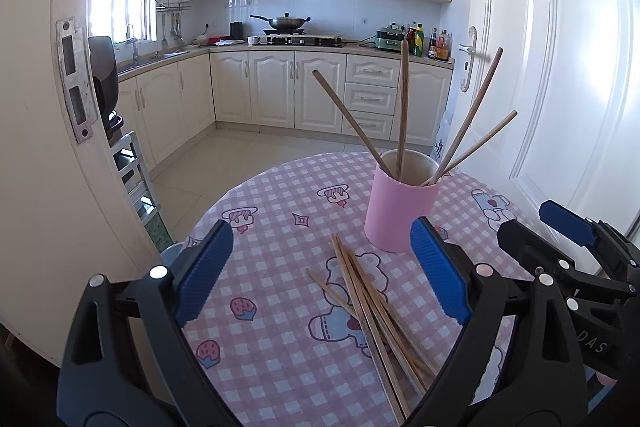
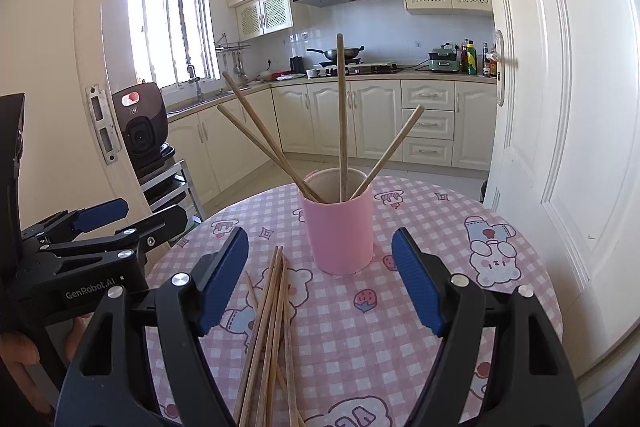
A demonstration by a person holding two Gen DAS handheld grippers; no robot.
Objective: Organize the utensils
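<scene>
A pink cup [image 1: 400, 215] stands on the round table with several wooden chopsticks [image 1: 403, 111] leaning out of it; it also shows in the right wrist view [image 2: 338, 231]. A loose pile of chopsticks [image 1: 376, 311] lies on the cloth in front of the cup, also in the right wrist view [image 2: 268, 331]. My left gripper [image 1: 322, 271] is open and empty, hovering over the pile. My right gripper [image 2: 320, 283] is open and empty, above the pile and just short of the cup. The right gripper also shows at the right of the left wrist view [image 1: 568, 251].
The table [image 1: 264, 307] has a pink checked cloth with cartoon prints. A white door [image 1: 568, 99] stands close on the right. A black appliance [image 2: 140, 127] on a rack sits left of the table. Kitchen cabinets [image 1: 280, 91] line the far wall.
</scene>
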